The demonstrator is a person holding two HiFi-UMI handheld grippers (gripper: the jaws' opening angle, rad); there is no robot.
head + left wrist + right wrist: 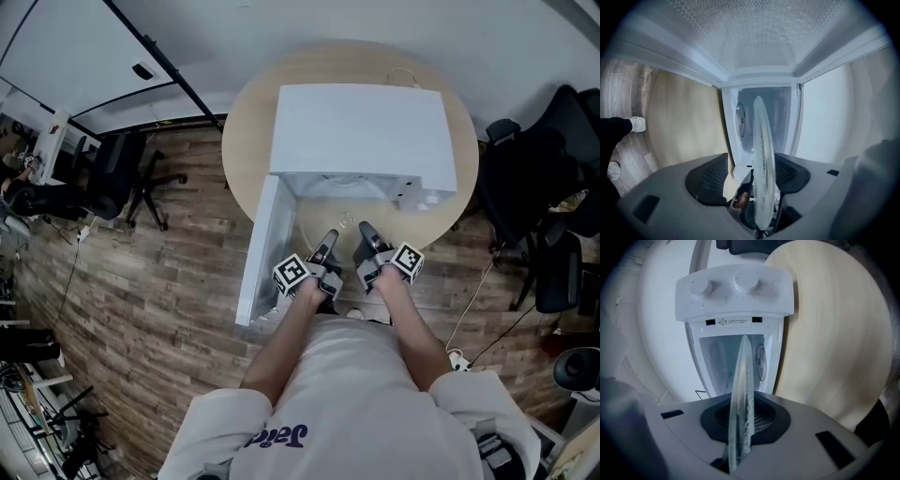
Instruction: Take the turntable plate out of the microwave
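The white microwave [361, 131] stands on a round wooden table [244, 150], its door [262, 253] swung open to the left. The clear glass turntable plate [345, 223] hangs in front of the opening, between both grippers. My right gripper [367, 236] is shut on the plate's rim; in the right gripper view the plate [743, 394] stands edge-on, pinched in the right gripper [743, 420]. My left gripper [328, 244] has the plate [761, 154] between its jaws, but they stand apart, with a gap beside the left pad. The cavity [717, 362] lies beyond the plate.
The knob panel [736, 291] sits at the microwave's right end. Black office chairs stand at the right [534, 187] and left [122, 173] of the table on a wood floor. A cable and power strip [457, 359] lie at lower right.
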